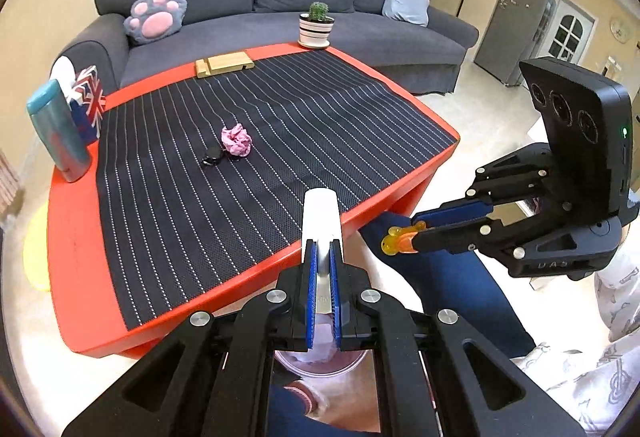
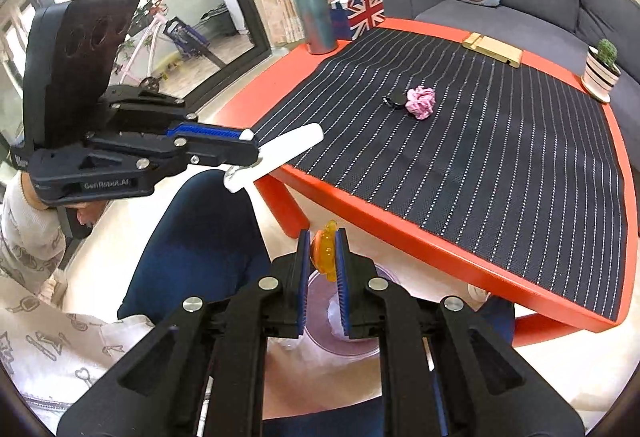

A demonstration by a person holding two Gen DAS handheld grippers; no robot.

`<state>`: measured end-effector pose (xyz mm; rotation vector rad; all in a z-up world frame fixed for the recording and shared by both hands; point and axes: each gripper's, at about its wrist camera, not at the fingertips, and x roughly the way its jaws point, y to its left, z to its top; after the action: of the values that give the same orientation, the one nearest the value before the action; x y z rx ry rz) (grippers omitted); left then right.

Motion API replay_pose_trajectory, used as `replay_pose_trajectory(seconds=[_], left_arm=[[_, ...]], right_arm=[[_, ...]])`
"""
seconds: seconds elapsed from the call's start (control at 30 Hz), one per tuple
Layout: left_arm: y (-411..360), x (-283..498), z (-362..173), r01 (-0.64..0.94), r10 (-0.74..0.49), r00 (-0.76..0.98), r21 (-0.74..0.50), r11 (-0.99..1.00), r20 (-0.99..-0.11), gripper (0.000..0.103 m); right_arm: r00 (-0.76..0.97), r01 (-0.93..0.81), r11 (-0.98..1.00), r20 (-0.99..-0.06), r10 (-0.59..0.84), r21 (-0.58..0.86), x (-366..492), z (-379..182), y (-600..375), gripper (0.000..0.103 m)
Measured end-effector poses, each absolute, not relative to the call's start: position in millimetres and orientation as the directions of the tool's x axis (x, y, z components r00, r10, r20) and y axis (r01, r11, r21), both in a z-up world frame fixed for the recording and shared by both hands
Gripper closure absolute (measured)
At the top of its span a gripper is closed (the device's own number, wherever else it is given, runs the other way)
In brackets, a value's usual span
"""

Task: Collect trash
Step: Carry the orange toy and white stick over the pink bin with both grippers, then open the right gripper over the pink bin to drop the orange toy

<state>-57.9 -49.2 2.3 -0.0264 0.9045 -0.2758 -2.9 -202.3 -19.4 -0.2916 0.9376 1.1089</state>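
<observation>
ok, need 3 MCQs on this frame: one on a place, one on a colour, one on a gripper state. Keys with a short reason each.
1. Where is the crumpled pink paper?
A. on the striped mat
B. on the sofa
C. in the bin

2. What colour is the table?
A. white
B. red
C. green

3. What is the right gripper doing?
A. open, empty
B. shut, empty
C. shut on the orange plastic piece

1 A: it lies mid-mat, beside a small black object.
2 B: red rim shows around the mat.
3 C: both pads press the piece.
</observation>
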Motion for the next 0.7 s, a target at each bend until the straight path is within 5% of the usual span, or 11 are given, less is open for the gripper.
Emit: replay_pose_trajectory(seconds=[0.03,0.1,0.13,0.17,0.7], left_arm=[[-49.5,-57.5,2.8,0.227,-0.248,0.586,-0.137,0.964,-0.772,0.097],[-50.2,-56.3,3.0,0.230,-0.249,0.585,-0.136,0.964,-0.772,0.097],[-50.4,-56.1,3.2,0.231,-0.248,0.584,-0.135,0.964,-0.773,0.097],[-50.5,-55.6,3.1,0.232,-0.248,0.582,-0.134,0.963,-0.774,0.097],[-52.3,-53.2,-3.4,0.242,-0.259,0.558,-0.143,0.960,-0.788,0.097]], right_arm=[[0.139,-0.860,0.461,-0.769,0.624,0.219,-3.0,-19.9,-201.1,0.088],[0.156,-0.856,0.476,-0.779,0.607,0.200,-1.4,-22.2,-200.0,0.055],[0.165,-0.850,0.487,-0.779,0.605,0.199,0.1,-23.4,-200.7,0.026],[0.171,-0.845,0.495,-0.774,0.609,0.202,1.0,-23.5,-202.1,0.017],[0.228,-0.802,0.564,-0.771,0.594,0.198,8.9,-18.1,-214.0,0.008]])
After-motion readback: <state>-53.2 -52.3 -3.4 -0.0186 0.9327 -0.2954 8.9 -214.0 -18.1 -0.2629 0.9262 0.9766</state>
